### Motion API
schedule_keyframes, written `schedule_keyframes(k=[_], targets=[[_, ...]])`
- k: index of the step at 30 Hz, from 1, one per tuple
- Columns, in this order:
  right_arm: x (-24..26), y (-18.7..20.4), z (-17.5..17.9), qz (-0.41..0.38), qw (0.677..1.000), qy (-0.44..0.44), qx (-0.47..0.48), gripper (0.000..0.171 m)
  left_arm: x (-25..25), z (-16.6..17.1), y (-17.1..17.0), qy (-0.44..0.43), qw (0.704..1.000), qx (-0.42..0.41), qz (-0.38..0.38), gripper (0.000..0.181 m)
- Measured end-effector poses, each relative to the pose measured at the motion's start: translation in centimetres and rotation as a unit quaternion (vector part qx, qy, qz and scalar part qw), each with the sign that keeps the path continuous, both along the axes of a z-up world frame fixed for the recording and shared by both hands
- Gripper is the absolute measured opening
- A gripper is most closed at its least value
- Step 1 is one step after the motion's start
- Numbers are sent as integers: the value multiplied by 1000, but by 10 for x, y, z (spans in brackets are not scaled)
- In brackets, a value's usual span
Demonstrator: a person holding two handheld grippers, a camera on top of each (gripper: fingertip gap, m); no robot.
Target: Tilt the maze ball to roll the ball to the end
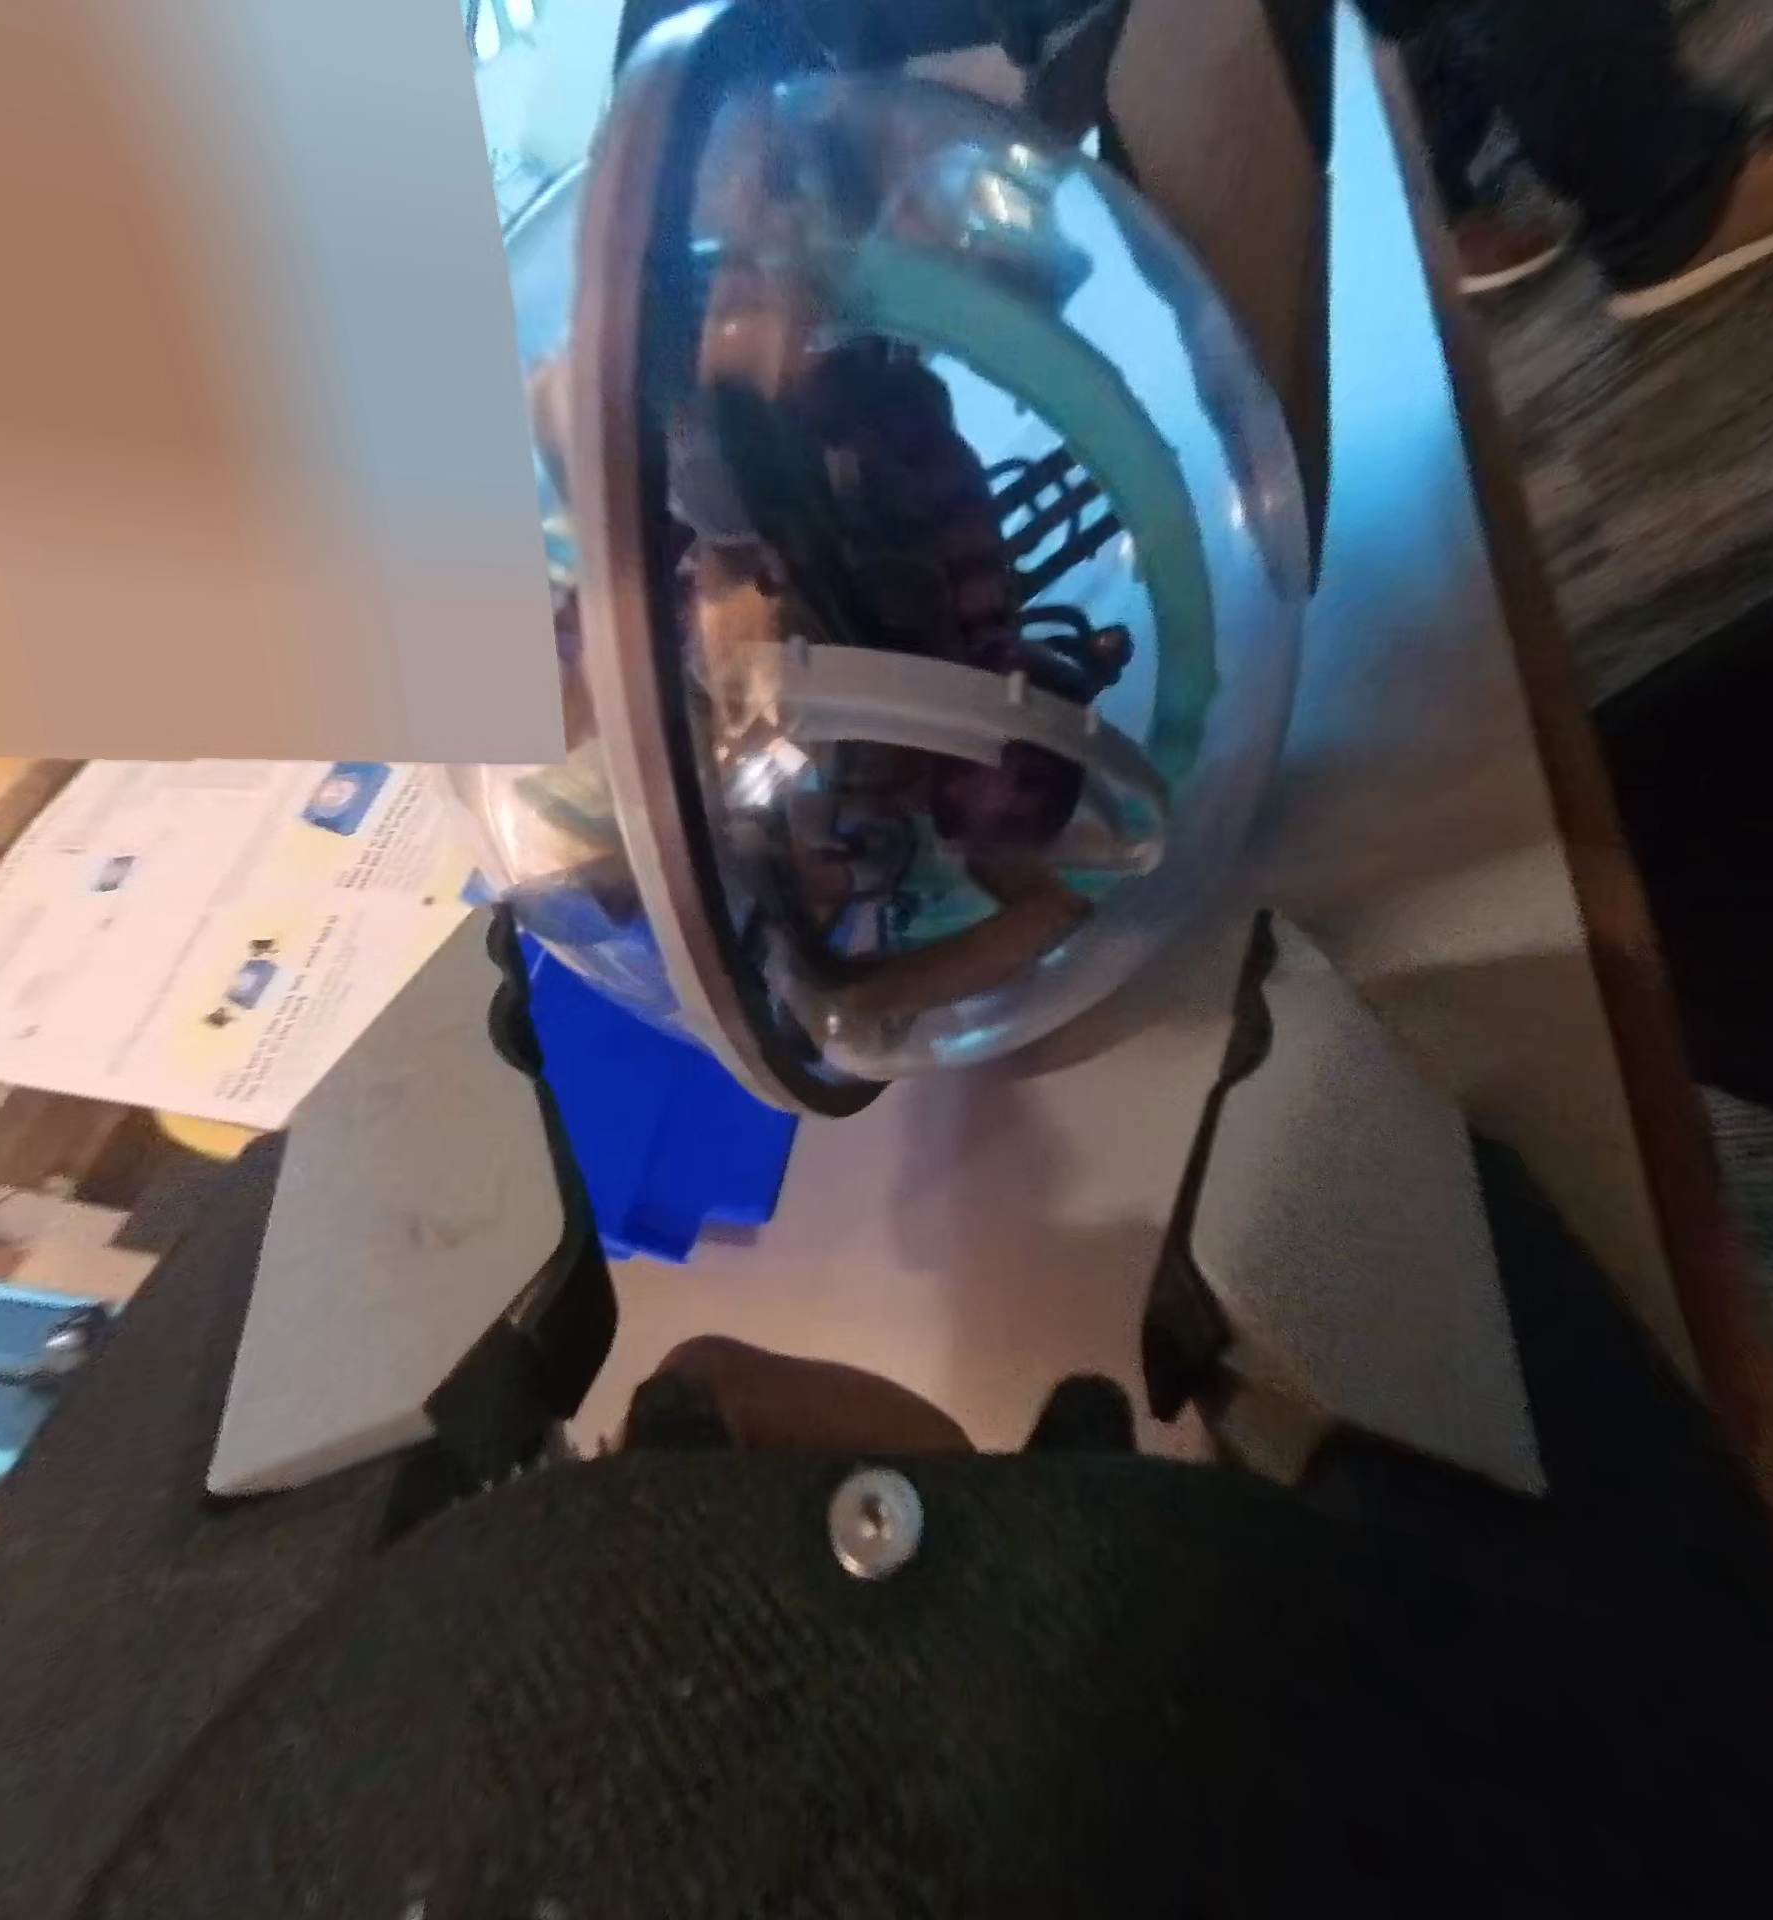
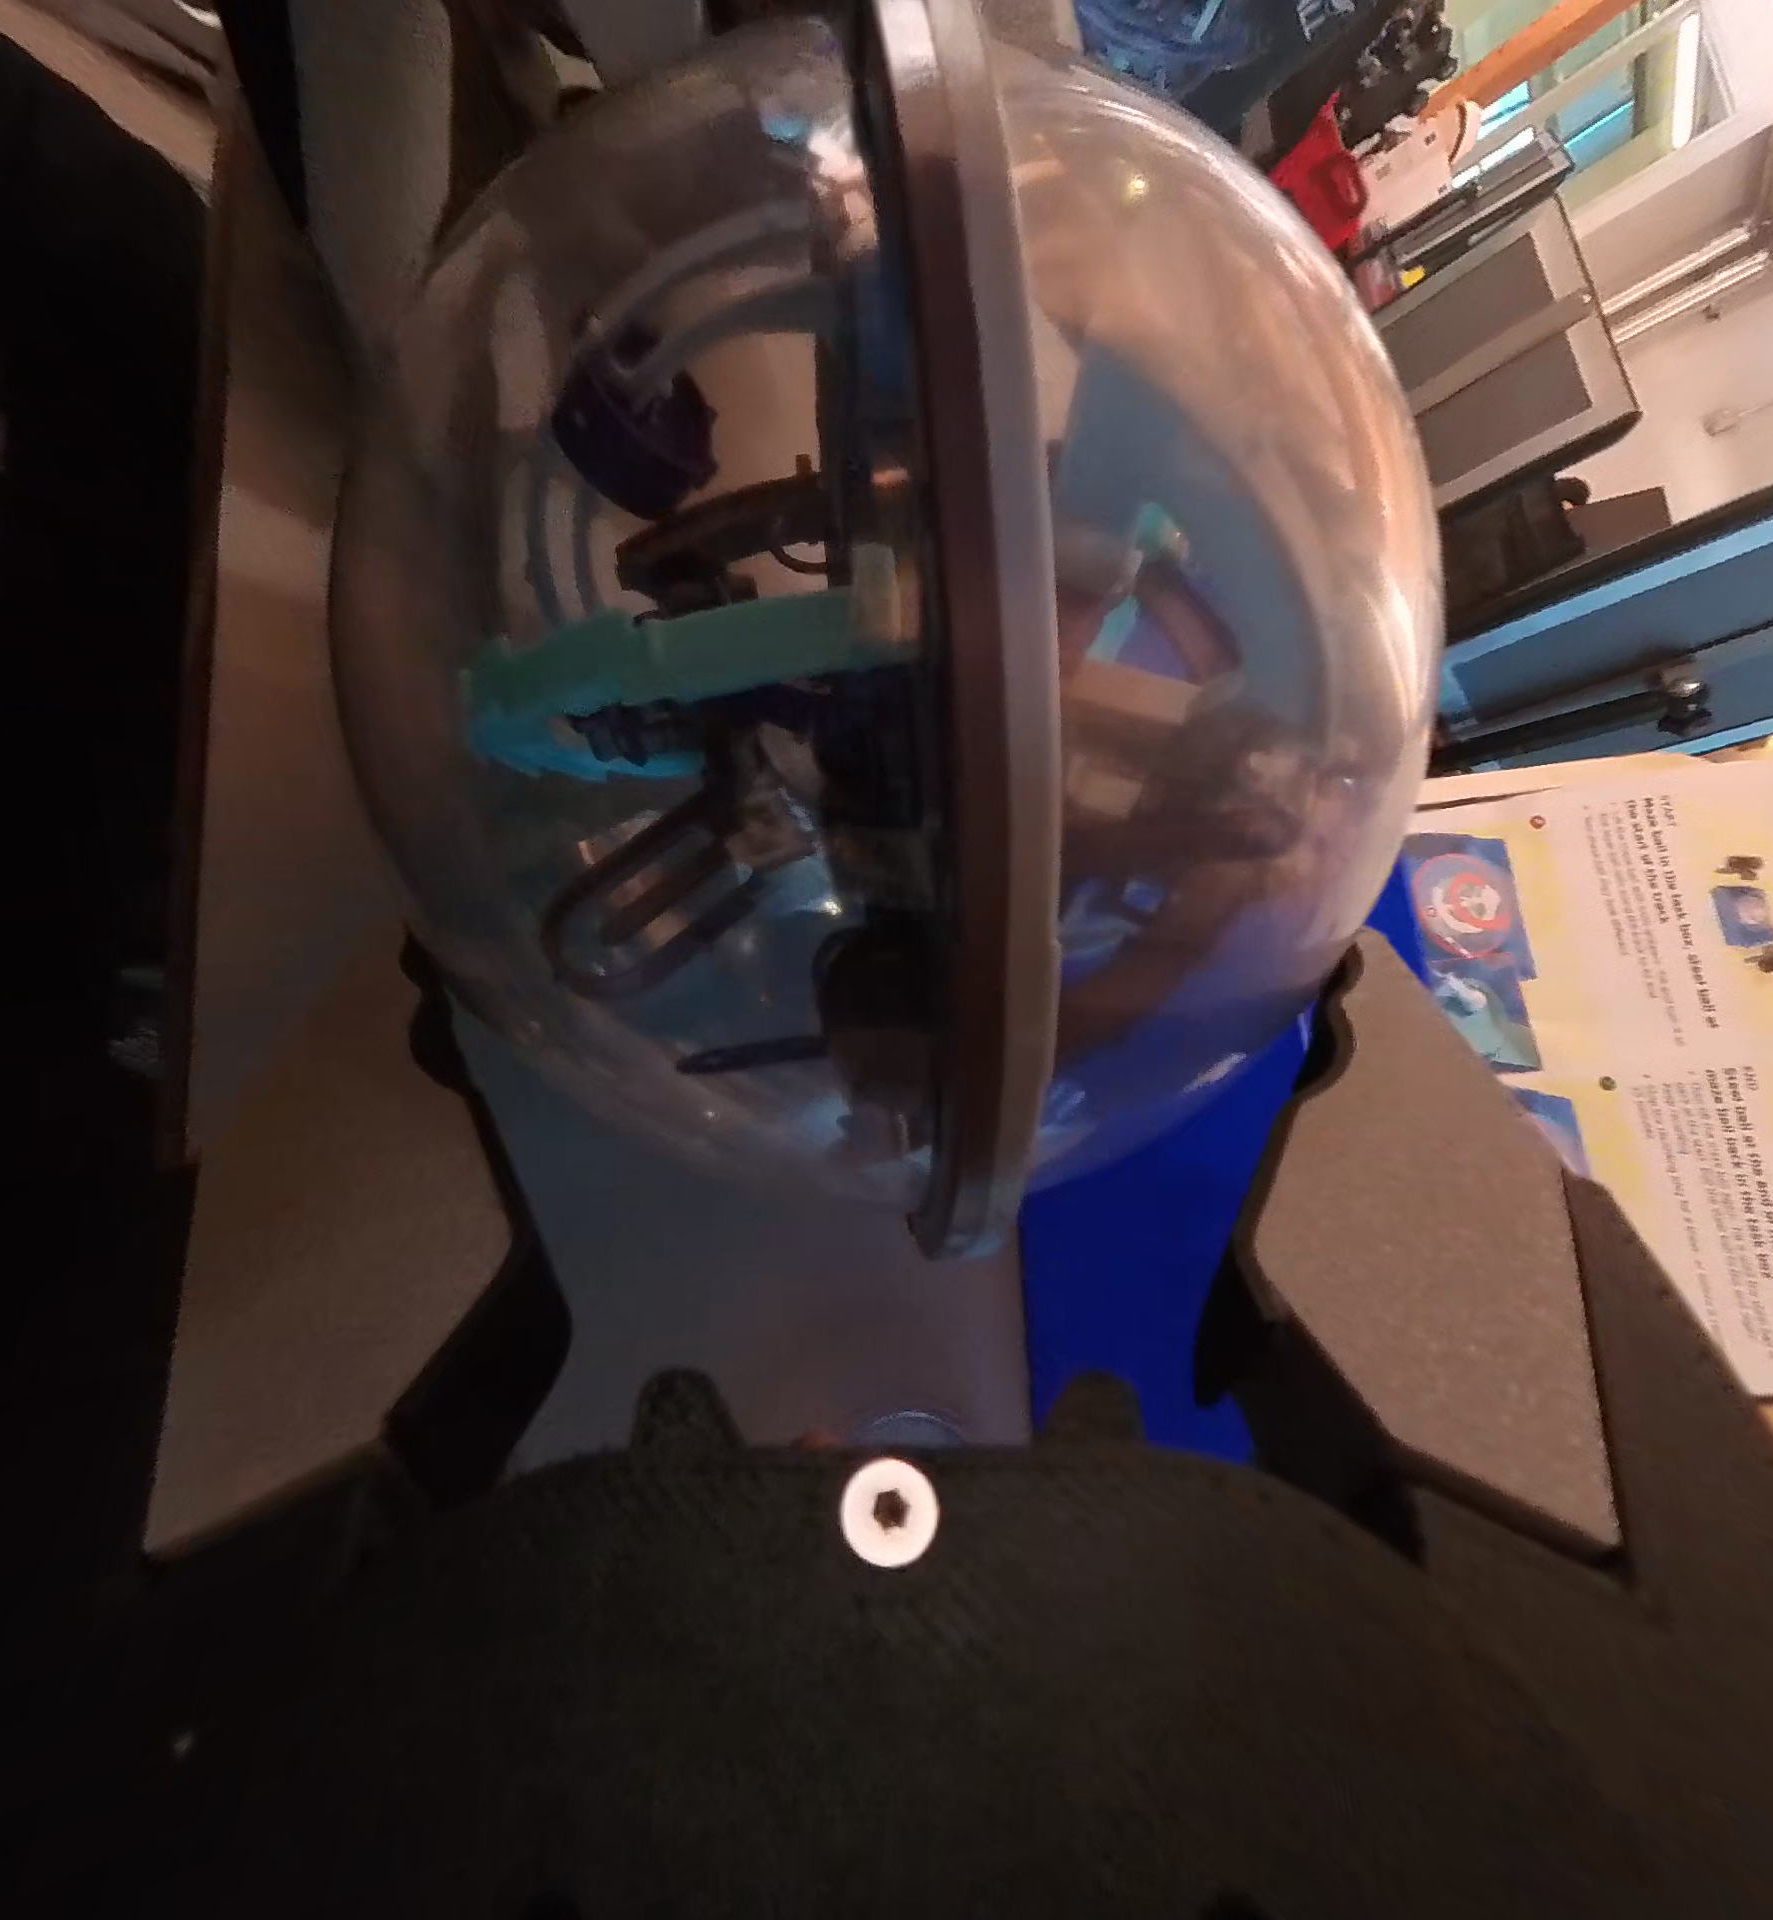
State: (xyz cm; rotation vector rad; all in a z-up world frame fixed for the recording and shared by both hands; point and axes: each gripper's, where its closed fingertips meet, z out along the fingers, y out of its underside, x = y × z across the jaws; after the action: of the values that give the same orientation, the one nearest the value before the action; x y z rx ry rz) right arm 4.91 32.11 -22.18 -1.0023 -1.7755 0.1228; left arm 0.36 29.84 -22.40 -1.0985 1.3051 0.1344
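1. The maze ball has a clear shell and a grey band around its middle.
2. Its inner tracks are teal, pale grey and dark purple.
3. The left gripper and right gripper have grey fingers on black bodies.
4. The bin is bright blue.
5. The printed sheet is white and pale yellow with blue pictures.
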Motion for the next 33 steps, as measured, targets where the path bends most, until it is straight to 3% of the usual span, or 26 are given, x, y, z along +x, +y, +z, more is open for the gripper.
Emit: schedule_keyframes(k=[7, 10, 20, 33], targets=[[-2, -4, 2, -1, 999, -19, 40, 156, 4, 16, -17, -89, 989, -104, -62, 129], [-5, -8, 4, 3, 998, -27, 58, 156, 8, 11, -14, -96, 982, -149, -57, 139], [-4, -20, 9, 21, 997, -26, 76, 153, 7, 7, -15, -71, 989, -121, -53, 137], [3, -38, 33, 56, 994, 34, -88, 151, 8, 4, -15, -60, 991, -109, -47, 133]])
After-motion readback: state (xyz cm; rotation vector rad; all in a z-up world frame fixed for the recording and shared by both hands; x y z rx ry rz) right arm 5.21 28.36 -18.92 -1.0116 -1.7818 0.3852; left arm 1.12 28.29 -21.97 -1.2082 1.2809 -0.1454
